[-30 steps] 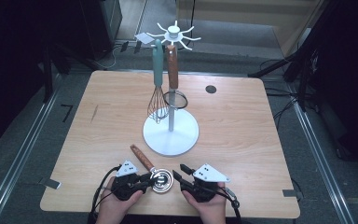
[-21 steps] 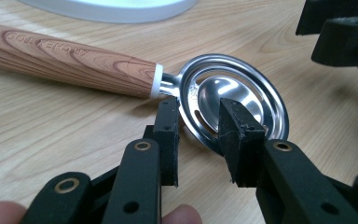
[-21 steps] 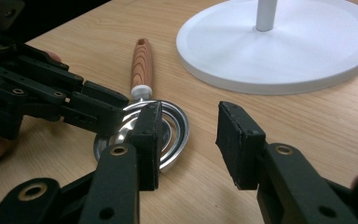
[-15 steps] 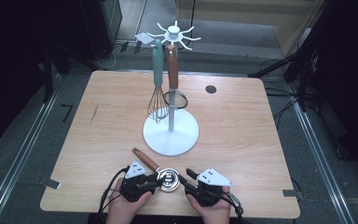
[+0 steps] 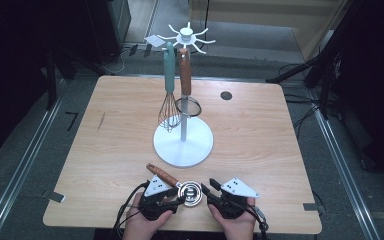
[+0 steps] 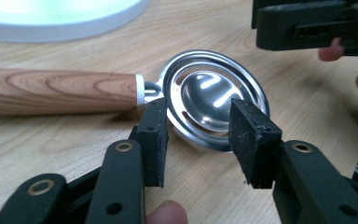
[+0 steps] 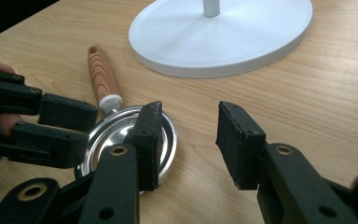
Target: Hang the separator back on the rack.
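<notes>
The egg separator (image 5: 190, 192) lies flat on the table near the middle of its near edge, its shiny round bowl (image 6: 214, 100) toward us and its wooden handle (image 5: 163, 175) slanting away toward the far left. We have the left gripper (image 6: 198, 140) over the bowl's near rim; its fingers (image 6: 153, 140) have just been opening and stand partly apart, the rim between them but not pinched, so nothing is held. The right gripper (image 7: 189, 135) sits just beside the bowl on its other side, its fingers (image 7: 240, 140) about as far apart and empty, one of them over the bowl's edge.

Farther off, toward the middle of the table, the white rack (image 5: 183, 145) stands on its round base, with a whisk (image 5: 169, 90) and a second wood-handled utensil (image 5: 185, 75) hanging from its top arms.

We judge the risk lies in the thin, slick metal rim: if we close on it at a slant, it may squirt out or tip the bowl, swinging the handle across the table. With both grippers crowded at the bowl, they could also knock each other. Later, a swinging utensil could nudge the hanging whisk.
</notes>
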The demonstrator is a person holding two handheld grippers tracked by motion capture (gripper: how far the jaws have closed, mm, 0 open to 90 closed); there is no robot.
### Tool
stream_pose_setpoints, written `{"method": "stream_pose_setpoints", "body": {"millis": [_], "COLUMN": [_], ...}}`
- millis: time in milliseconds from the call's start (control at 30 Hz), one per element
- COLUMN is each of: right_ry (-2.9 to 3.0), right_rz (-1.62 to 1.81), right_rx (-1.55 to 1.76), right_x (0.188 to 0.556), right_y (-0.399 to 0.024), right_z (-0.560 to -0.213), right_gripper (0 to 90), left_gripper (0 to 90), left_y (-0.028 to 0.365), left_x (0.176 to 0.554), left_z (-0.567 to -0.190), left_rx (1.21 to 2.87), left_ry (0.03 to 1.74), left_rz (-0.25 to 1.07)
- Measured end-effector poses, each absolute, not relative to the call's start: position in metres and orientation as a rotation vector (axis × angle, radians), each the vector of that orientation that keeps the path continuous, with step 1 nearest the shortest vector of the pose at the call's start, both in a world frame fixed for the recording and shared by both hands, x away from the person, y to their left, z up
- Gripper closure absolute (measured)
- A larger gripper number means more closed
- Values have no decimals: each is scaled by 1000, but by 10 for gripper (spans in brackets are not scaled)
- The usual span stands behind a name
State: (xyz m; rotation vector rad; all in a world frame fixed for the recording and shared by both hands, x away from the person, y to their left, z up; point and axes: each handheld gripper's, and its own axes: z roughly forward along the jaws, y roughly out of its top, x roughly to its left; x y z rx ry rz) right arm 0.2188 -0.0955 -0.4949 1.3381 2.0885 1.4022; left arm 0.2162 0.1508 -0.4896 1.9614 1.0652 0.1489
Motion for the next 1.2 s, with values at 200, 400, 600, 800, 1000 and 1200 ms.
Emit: {"method": "stream_pose_setpoints", "body": {"millis": [200, 400, 600, 800, 1000, 1200], "right_ry": [2109, 2162, 2210, 2214, 2230, 2214], "right_rz": [1334, 1348, 1272, 1241, 1237, 1210], "right_rx": [1311, 1300, 1344, 1361, 1355, 1355], "right_x": [218, 221, 223, 222, 223, 218], "right_y": [-88, -79, -77, -84, -95, -106], "right_z": [-498, -503, -504, -505, -506, -505], "right_gripper": [636, 681, 706, 695, 683, 652], "left_gripper": [593, 770, 757, 676, 588, 497], "left_y": [178, 212, 255, 291, 308, 328], "left_x": [218, 227, 231, 235, 239, 244], "left_z": [-477, -472, -469, -473, -477, -480], "left_rx": [1898, 1877, 1831, 1752, 1703, 1637], "left_ry": [1050, 1093, 1152, 1243, 1311, 1340], "left_rz": [213, 260, 324, 397, 440, 489]}}
